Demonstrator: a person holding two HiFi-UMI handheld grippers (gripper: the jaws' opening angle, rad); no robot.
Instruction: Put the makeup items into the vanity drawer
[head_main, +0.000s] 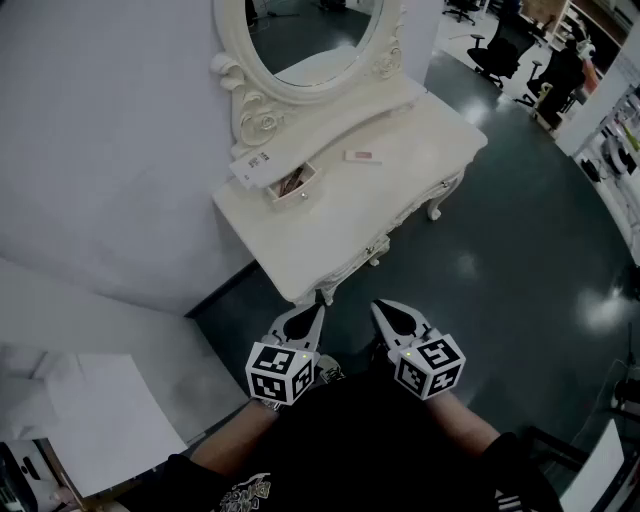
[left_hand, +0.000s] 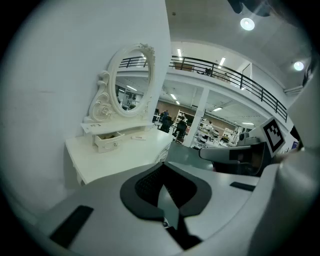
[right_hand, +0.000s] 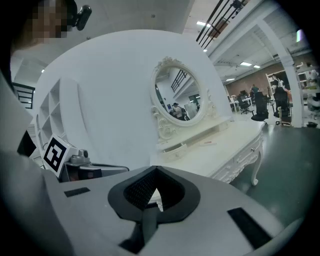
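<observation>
White vanity table (head_main: 340, 215) stands ahead of me, its small drawer (head_main: 293, 183) open, 1 slim pink makeup item (head_main: 362, 156) lying near it. My left gripper (head_main: 316, 312) and right gripper (head_main: 382, 310) are both closed, empty. Arriving closed, I could knock that item off the edge.

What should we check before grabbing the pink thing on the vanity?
1. Drawer open: ok, pulled out, with things inside.
2. Pink item free to grab: ok, it lies alone on the vanity.
3. Left claw empty: ok.
4. Right claw empty: ok.
5. Claws open: not ok, both are shut.
6. Claws near the item: not ok, both hang short of the vanity's front corner.
</observation>
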